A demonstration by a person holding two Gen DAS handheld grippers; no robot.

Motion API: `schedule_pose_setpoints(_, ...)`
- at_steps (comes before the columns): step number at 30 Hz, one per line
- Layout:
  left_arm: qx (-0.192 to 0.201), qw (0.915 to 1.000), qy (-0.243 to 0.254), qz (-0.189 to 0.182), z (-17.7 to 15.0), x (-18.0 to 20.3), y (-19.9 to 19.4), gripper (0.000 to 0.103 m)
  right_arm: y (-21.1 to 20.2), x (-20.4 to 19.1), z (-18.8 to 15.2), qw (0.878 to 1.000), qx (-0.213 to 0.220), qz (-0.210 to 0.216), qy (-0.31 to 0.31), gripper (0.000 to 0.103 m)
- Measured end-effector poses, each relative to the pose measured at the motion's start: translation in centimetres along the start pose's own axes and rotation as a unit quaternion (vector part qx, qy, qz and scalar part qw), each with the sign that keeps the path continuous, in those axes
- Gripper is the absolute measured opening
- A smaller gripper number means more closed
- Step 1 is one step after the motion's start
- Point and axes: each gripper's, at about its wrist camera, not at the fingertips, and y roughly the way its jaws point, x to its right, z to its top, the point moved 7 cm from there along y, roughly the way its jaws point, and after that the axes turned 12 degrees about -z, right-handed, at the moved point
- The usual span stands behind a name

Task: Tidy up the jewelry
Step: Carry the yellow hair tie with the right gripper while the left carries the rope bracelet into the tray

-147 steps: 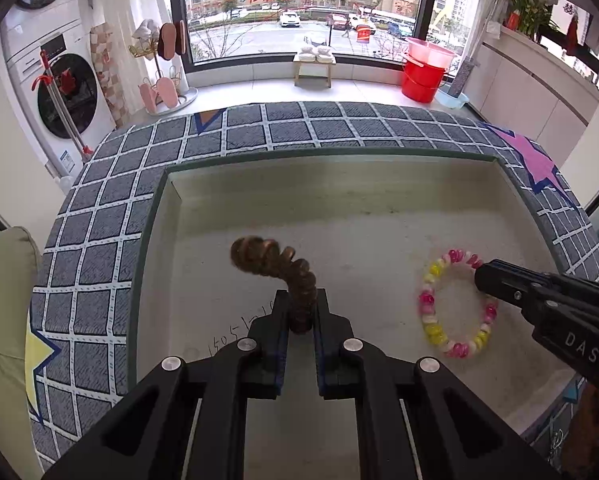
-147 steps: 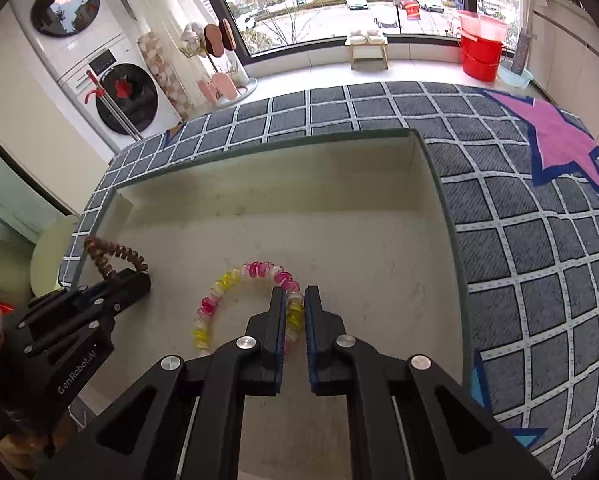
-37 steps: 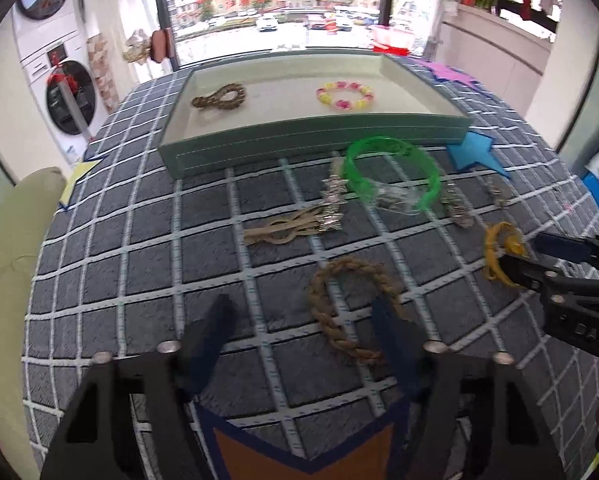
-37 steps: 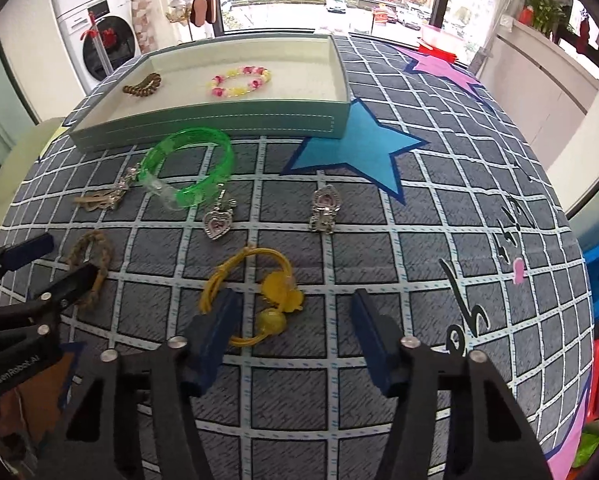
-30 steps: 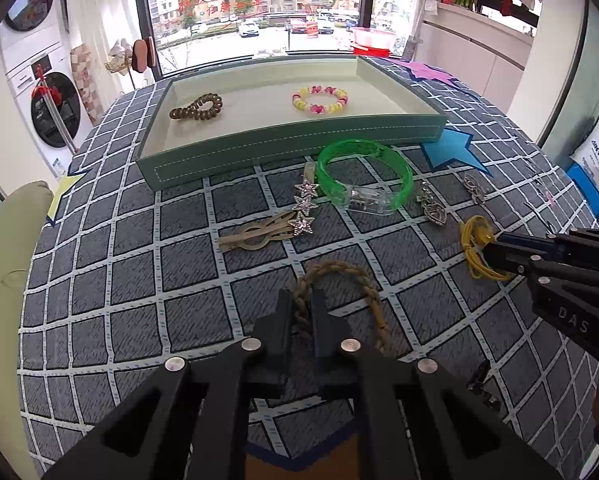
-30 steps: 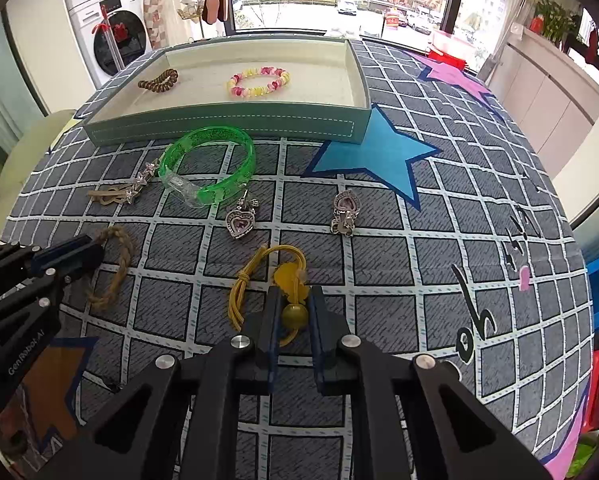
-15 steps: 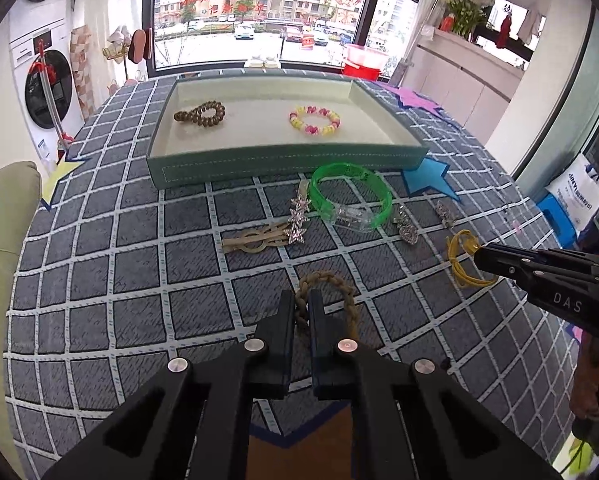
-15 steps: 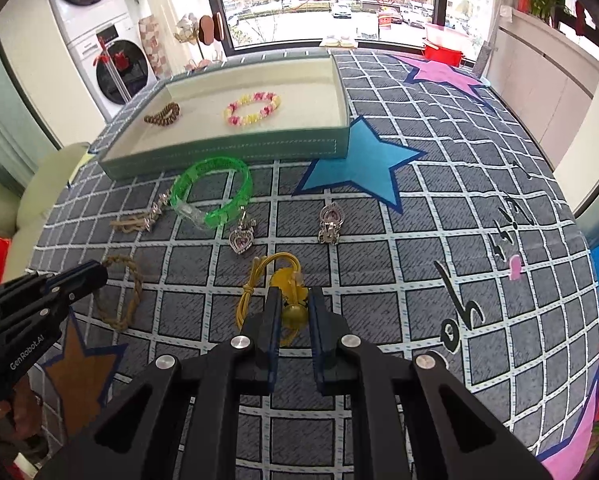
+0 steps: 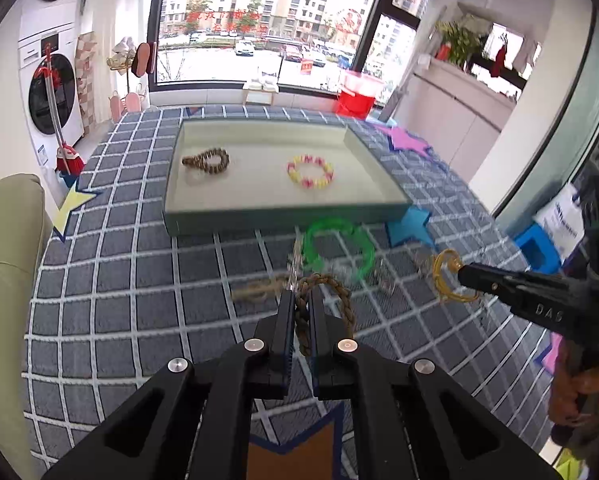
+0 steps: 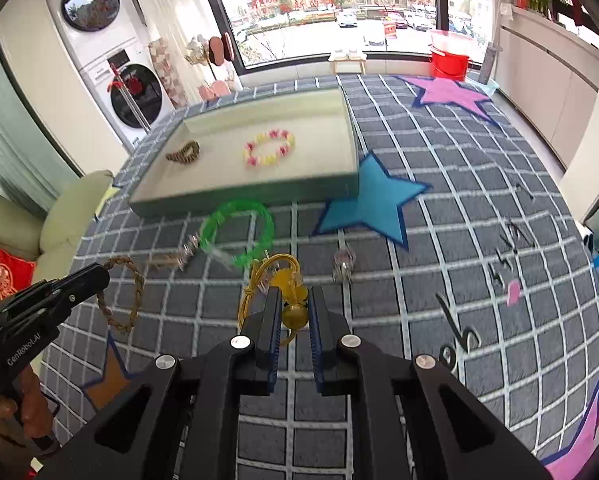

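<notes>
My left gripper (image 9: 302,304) is shut on a braided brown rope bracelet (image 9: 339,292) and holds it above the cloth; it also shows in the right wrist view (image 10: 127,296). My right gripper (image 10: 293,304) is shut on a yellow cord hair tie with a bead (image 10: 293,314), lifted off the table; it shows in the left wrist view (image 9: 445,276). The green-rimmed tray (image 9: 283,216) lies ahead with a brown bead bracelet (image 9: 205,160) and a pink-yellow bead bracelet (image 9: 310,171) inside.
On the grey checked cloth before the tray lie a green bangle (image 9: 337,248), a star hair clip (image 10: 179,258) and a small charm (image 10: 343,262). A pale sofa (image 9: 3,280) is at the left. A washing machine (image 9: 53,96) stands beyond.
Both grippers have closed on their items and risen from the cloth, the left with the rope bracelet, the right with the yellow hair tie. The tray looks farther ahead.
</notes>
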Motion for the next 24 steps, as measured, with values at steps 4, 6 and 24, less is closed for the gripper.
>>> schedule_pose_setpoints(4,0.016,0.9999,-0.005,0.001,2.4,-0.3,-0.6,0.020,-0.3,-0.2,2.2,1.000,0.008,0.010,0.002,0.014)
schedule_pose_setpoints(6,0.026,0.9996,-0.001,0.009,3.6,-0.4,-0.8,0.020,-0.4,-0.4,3.7,1.000,0.014,0.015,0.001,0.014)
schedule_pose_setpoints(24,0.064,0.9971,-0.009,0.041,16.3,-4.2,3.7,0.020,3.7,-1.3,17.1,0.998,0.022,0.049,0.018,0.014)
